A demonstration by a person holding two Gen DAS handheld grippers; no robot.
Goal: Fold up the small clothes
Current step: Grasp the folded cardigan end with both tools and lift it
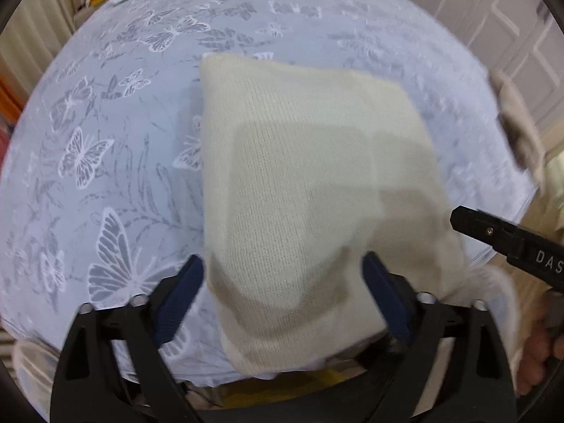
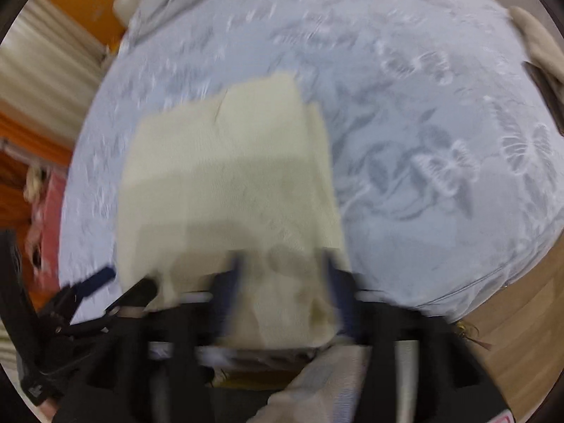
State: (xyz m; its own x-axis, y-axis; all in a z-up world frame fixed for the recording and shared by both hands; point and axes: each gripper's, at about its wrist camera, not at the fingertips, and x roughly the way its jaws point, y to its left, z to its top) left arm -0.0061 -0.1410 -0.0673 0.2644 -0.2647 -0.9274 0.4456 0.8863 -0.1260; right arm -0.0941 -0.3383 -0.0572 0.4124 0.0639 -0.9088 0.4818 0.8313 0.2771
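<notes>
cream knit garment [image 1: 310,190] is lying already folded into a rectangle on the butterfly-print bed [image 1: 105,148], left hand-held gripper [image 1: 283,296] and right hand-held gripper [image 2: 282,292] both hovering spread over its near edge, probably one fold remaining.

Butterfly-print bed [image 1: 116,162] under a folded cream knit garment [image 1: 299,183].

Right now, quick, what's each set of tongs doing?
Left tongs: open, straddling the cream knit garment, gripping nothing.
Right tongs: open over the same garment's near edge; blurred, no grip visible.
</notes>
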